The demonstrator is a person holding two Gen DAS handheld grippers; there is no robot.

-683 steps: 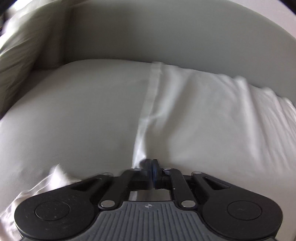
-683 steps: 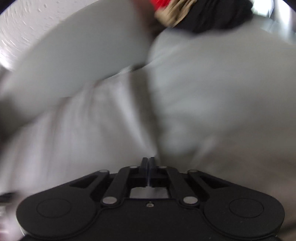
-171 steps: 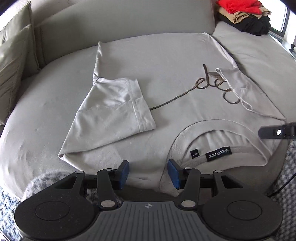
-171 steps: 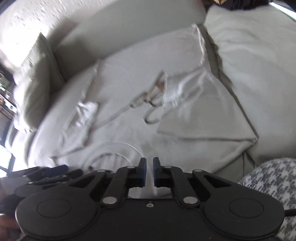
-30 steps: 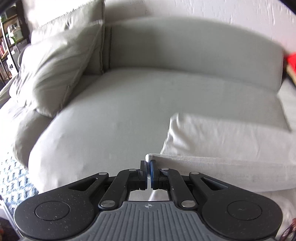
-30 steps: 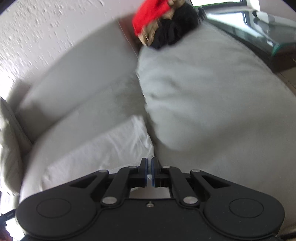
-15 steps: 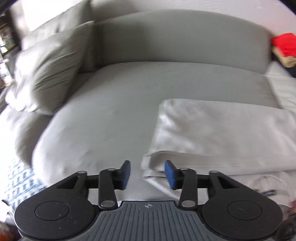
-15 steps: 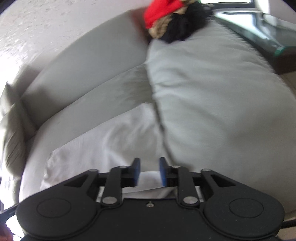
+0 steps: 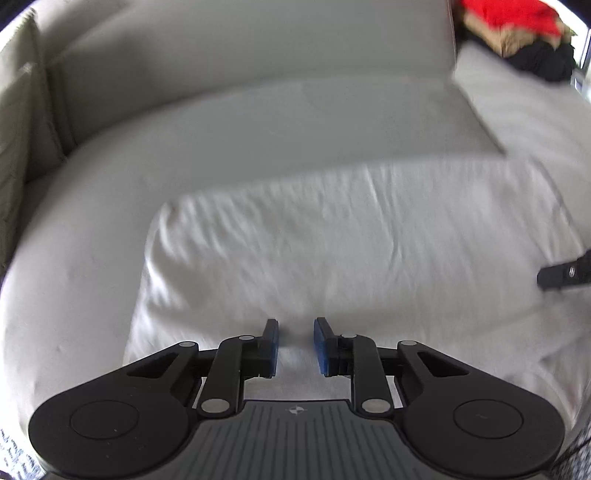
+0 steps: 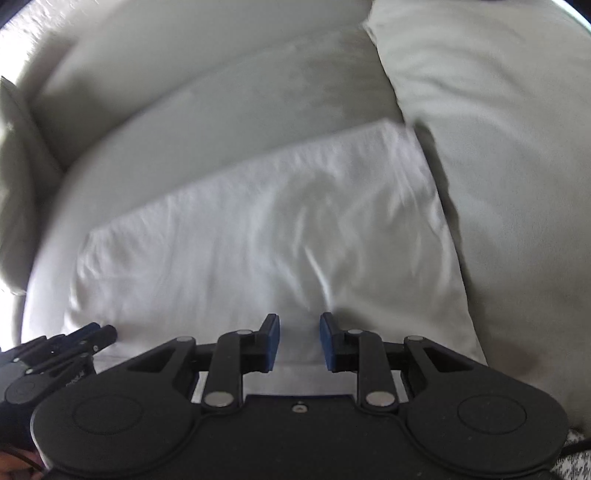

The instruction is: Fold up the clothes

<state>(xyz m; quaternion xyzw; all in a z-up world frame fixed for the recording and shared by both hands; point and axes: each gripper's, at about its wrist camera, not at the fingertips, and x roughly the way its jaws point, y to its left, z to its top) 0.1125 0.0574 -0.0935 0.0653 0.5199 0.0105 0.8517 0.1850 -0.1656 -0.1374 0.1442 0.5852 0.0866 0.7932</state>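
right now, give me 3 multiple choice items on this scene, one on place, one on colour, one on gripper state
1. Where does the folded shirt lie?
A. on the sofa seat
B. on the floor
C. on the clothes pile

2. What colour is the top garment on the clothes pile?
A. blue
B. red
C. green

3. How do the left gripper and right gripper stand?
A. both shut on the shirt
B. left shut, right open
C. both open, holding nothing

Answers:
1. A, the shirt rests flat on the seat cushion.
2. B, a red garment tops the pile at the far right of the left wrist view.
3. C, each view shows a clear gap between the blue pads with no cloth pinched.
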